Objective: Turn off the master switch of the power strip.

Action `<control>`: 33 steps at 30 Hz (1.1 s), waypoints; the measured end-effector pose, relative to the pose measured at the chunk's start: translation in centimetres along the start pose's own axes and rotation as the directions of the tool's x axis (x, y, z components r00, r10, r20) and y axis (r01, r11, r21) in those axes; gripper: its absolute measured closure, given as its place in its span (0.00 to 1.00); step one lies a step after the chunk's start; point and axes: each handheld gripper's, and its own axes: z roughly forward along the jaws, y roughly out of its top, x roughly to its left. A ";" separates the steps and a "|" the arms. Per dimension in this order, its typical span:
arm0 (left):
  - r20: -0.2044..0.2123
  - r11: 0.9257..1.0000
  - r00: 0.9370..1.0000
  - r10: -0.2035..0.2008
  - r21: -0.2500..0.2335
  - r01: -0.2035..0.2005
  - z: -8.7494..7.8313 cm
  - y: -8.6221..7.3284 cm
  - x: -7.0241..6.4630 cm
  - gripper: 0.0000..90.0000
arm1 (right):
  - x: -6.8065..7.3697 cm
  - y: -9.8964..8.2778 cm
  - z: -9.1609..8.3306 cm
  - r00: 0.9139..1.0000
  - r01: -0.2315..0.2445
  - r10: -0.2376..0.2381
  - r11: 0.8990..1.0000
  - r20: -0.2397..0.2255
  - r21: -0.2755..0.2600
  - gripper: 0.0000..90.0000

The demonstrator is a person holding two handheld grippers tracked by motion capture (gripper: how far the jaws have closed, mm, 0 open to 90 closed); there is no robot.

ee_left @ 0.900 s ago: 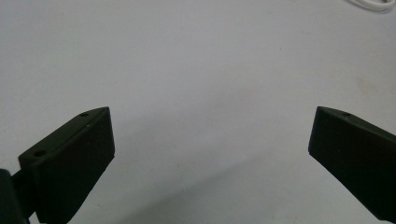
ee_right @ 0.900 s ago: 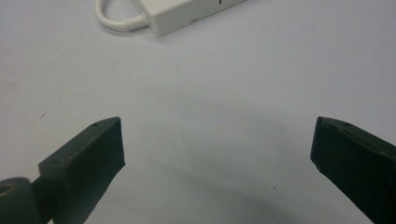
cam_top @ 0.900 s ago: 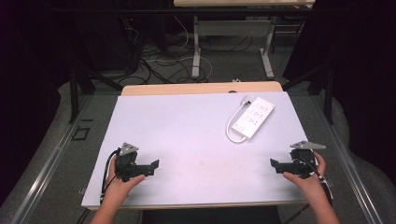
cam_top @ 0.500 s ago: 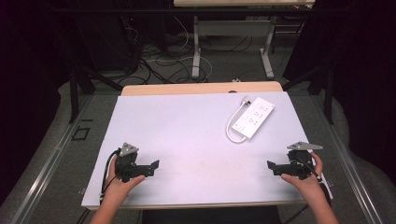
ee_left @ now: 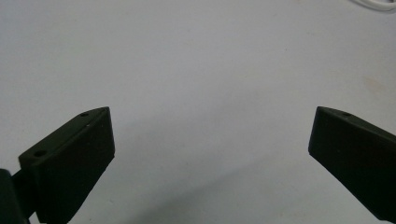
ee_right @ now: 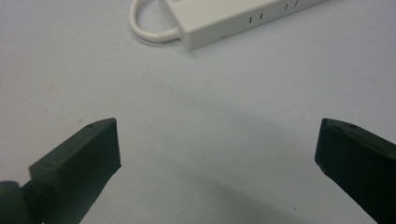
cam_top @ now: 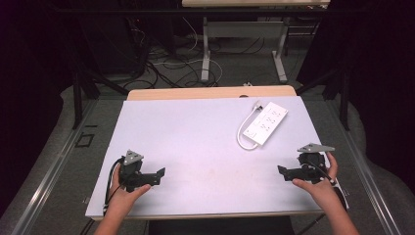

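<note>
High view: a white power strip (cam_top: 265, 122) with its looped cord lies near the tabletop's (cam_top: 195, 132) far right corner. Near the front edge, the left hand-held gripper (cam_top: 155, 175) and right hand-held gripper (cam_top: 285, 172) rest low at opposite sides, jaws spread wide, gripping nothing.

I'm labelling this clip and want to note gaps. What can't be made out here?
- Power strip: socket count too small in the high view; its far end is cut off by the top edge in the right gripper view.
- Its cord: whether the plug end is connected is too small to tell.
- Right tool: partly covered by the hand.
</note>
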 end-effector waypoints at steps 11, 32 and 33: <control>0.010 1.000 1.000 -0.004 -0.002 0.004 0.2 -0.1 -0.2 0.00 | 0.4 1.2 -0.1 1.000 0.027 -0.027 0.999 -0.007 0.040 0.00; 0.026 1.000 1.000 0.010 0.025 -0.011 0.4 -0.2 -0.4 0.01 | 0.8 3.8 -0.2 0.996 0.084 -0.081 0.992 -0.027 0.099 0.03; 0.026 1.000 1.000 0.008 0.025 -0.009 0.4 -0.2 -0.4 0.01 | 0.8 3.8 -0.2 0.996 0.084 -0.081 0.992 -0.027 0.099 0.03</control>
